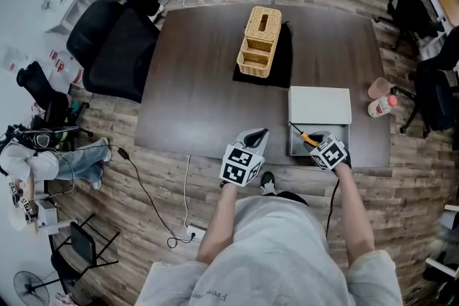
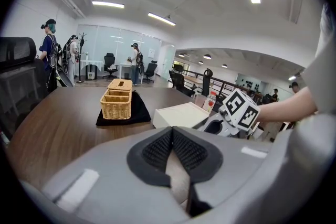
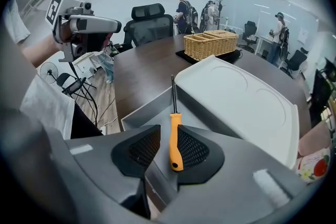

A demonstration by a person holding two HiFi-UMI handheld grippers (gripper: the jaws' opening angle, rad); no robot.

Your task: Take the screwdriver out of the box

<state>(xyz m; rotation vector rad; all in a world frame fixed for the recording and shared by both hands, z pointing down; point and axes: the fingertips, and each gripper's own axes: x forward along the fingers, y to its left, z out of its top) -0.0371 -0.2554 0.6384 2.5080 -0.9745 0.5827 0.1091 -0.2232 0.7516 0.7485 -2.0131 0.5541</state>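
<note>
the screwdriver (image 3: 174, 136) lay inside the open grey box (image 3: 152, 107), low in the middle of the right gripper view. its orange handle sat nearest the camera and its thin shaft ran straight up the frame, away along the line of the jaws. in the head view it showed at lower right as a short slant (image 1: 305, 137), tip toward upper left and handle toward lower right.

the right gripper (image 3: 165, 136) was the one on it. its jaws stood apart with the handle between them; the handle lay against the right-hand pad, and a gap showed on the left-hand side, so nothing was clamped yet. because the handle lined up with the jaws, i judged that a plain squeeze and a lift clear of the box wall would do. the shaft tip, near the far wall, was the part most likely to catch.

the right forearm reached up from the lower right of the head view, straight to the box, with the marker cube just below the handle. the left gripper (image 2: 172, 136) had its pads pressed together on nothing. in the head view it hovered at the table's (image 1: 193, 82) near edge (image 1: 258, 134), just left of the box and farther from the tool, on a bent forearm.

the white lid (image 1: 319, 105) lay flipped open above the box. a wicker basket (image 1: 259, 39) on a black cloth (image 1: 284, 57) sat well apart at upper centre.
</note>
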